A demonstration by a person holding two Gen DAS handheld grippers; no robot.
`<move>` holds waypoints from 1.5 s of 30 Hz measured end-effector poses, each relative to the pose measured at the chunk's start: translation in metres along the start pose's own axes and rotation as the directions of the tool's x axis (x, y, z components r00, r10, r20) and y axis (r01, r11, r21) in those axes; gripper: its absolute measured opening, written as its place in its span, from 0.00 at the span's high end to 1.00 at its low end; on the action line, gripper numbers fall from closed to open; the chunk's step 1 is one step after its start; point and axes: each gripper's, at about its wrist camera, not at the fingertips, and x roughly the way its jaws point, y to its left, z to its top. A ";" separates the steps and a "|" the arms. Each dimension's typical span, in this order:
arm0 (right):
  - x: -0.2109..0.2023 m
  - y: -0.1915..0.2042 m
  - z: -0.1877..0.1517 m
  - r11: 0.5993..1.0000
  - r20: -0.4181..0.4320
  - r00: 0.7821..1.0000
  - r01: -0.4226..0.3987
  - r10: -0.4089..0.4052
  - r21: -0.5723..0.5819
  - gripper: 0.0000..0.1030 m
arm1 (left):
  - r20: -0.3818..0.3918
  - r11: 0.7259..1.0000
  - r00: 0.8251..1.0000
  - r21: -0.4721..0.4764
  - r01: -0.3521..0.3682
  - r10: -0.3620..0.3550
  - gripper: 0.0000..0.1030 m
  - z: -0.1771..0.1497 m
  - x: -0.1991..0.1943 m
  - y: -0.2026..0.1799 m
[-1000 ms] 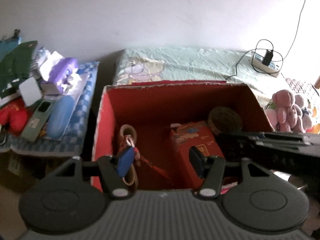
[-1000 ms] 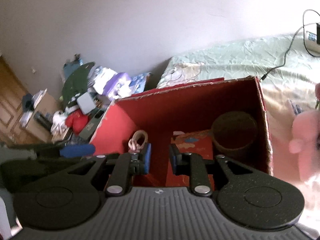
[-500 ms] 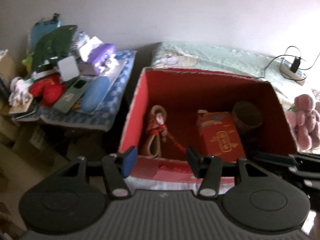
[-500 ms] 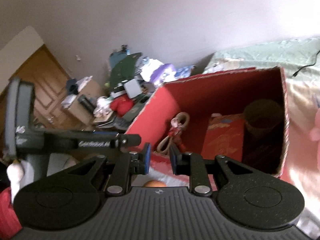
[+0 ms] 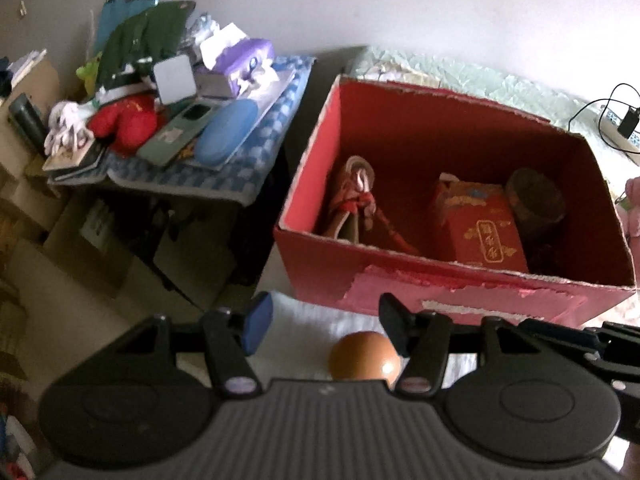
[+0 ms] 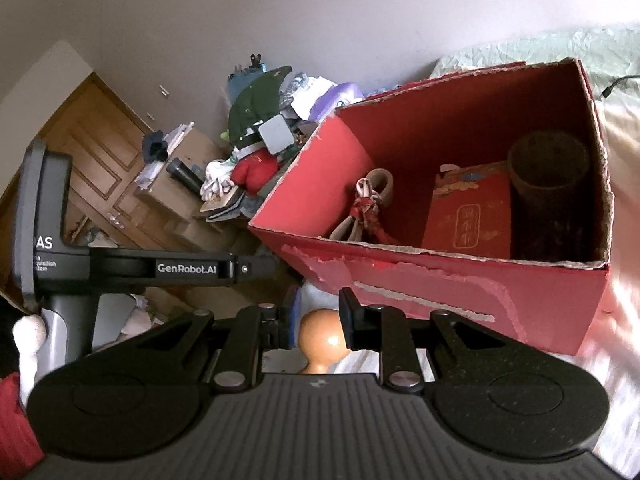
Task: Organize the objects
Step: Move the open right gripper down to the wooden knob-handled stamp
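A red cardboard box (image 5: 460, 292) stands open on the bed; it also shows in the right wrist view (image 6: 460, 296). Inside lie a rope bundle with a red tassel (image 5: 356, 196), a red gift packet (image 5: 480, 228) and a dark round pot (image 5: 536, 200). An orange-brown wooden knob (image 5: 362, 360) lies on the white bedding in front of the box, and shows in the right wrist view (image 6: 322, 340). My left gripper (image 5: 324, 320) is open and empty above it. My right gripper (image 6: 320, 312) is narrowly open and empty, with the knob seen between its fingers.
A low table (image 5: 224, 168) left of the box carries a blue checked cloth, a red plush, a green case, tissues and other clutter. A charger and cable (image 5: 624, 124) lie on the bed at the far right. A wooden door (image 6: 92, 160) stands at the left.
Both grippers have pulled back and up from over the box interior, to the near side. The box front wall and the wooden knob have come into view.
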 end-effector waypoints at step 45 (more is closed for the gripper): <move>-0.017 -0.050 -0.027 0.964 -0.121 0.973 0.216 -0.199 0.153 0.62 | -0.159 0.986 0.982 0.146 -0.079 0.103 0.43 -0.031 0.032 -0.063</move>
